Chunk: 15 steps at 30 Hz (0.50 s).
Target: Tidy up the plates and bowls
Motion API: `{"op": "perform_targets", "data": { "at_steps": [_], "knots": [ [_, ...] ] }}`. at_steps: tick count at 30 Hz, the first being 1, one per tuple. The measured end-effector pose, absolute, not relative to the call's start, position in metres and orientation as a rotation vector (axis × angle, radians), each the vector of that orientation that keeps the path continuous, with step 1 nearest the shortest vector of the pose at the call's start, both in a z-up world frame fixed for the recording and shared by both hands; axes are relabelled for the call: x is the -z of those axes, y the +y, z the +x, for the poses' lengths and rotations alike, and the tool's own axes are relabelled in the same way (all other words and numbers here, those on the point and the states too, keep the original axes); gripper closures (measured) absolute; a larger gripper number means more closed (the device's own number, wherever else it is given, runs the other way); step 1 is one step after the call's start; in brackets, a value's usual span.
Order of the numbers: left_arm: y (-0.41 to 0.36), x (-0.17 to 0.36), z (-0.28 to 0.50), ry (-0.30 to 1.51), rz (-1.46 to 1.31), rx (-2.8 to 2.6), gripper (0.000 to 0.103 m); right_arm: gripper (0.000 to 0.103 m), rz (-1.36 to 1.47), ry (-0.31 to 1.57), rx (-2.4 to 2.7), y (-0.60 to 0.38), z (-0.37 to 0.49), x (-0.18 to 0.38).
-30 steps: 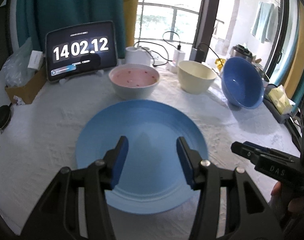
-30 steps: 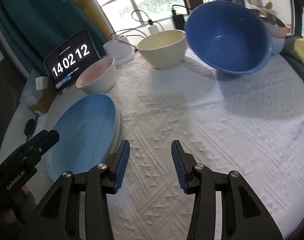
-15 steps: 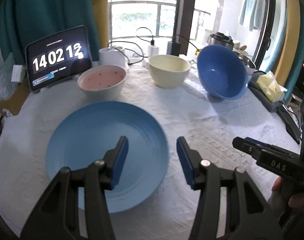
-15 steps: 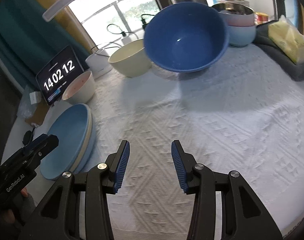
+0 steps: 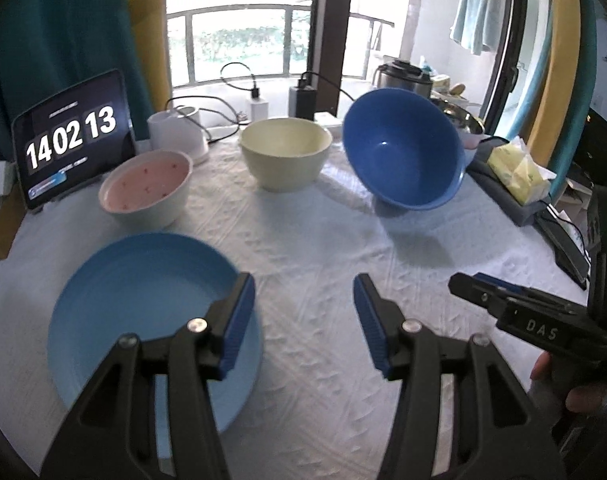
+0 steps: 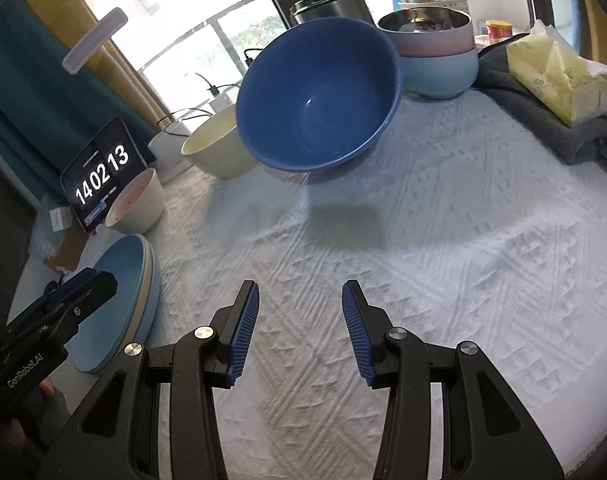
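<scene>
A light blue plate [image 5: 143, 312] lies on top of a small stack of plates [image 6: 143, 280] at the near left of the table. Behind it stand a pink-lined bowl [image 5: 147, 188], a cream bowl [image 5: 285, 156] and a dark blue bowl [image 5: 403, 152] that leans tilted toward me. My left gripper [image 5: 303, 312] hovers open over the cloth just right of the plate, nothing between its blue pads. My right gripper [image 6: 299, 320] is open too, over bare cloth in front of the dark blue bowl [image 6: 315, 100]. Each gripper shows at the edge of the other's view.
A tablet clock [image 5: 71, 140] stands at the back left beside a white appliance [image 5: 177, 132] with cables. Stacked pastel bowls [image 6: 439, 48], a cooker [image 6: 331, 4] and a tissue pack [image 6: 555, 76] on a grey cloth sit at the back right. White textured cloth [image 6: 423, 264] covers the table.
Both grippers have slid to the right across the table. The left one left its spot over the blue plate; the dark blue bowl now sits nearer the centre of both views.
</scene>
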State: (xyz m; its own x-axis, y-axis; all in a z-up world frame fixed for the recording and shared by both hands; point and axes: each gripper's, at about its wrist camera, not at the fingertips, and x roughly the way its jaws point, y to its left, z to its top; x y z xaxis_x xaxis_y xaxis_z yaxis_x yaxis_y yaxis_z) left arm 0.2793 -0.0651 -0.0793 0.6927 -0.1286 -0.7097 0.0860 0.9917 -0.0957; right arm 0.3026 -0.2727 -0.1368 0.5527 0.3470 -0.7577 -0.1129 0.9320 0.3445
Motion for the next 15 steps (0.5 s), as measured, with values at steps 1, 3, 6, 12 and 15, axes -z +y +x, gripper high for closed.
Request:
{"op": "perform_targets", "data": {
  "at_steps": [1,3,6,12,15],
  "knots": [
    [-0.068,0.079,0.282,0.794,-0.056,0.124,0.049,0.057,0.269,0.946,-0.275,-0.275,0.305,0.137],
    [-0.073,0.078,0.287,0.788,-0.055,0.132,0.049,0.057,0.265,0.941,-0.270,-0.280,0.308,0.136],
    [-0.081,0.077,0.295,0.773,-0.053,0.150,0.049,0.057,0.257,0.931,-0.263,-0.286,0.315,0.134],
    [-0.099,0.076,0.312,0.733,-0.017,0.171,0.049,0.057,0.218,0.884,-0.253,-0.291,0.329,0.129],
    [-0.105,0.075,0.321,0.714,0.000,0.173,0.049,0.057,0.211,0.868,-0.245,-0.296,0.337,0.127]
  ]
}}
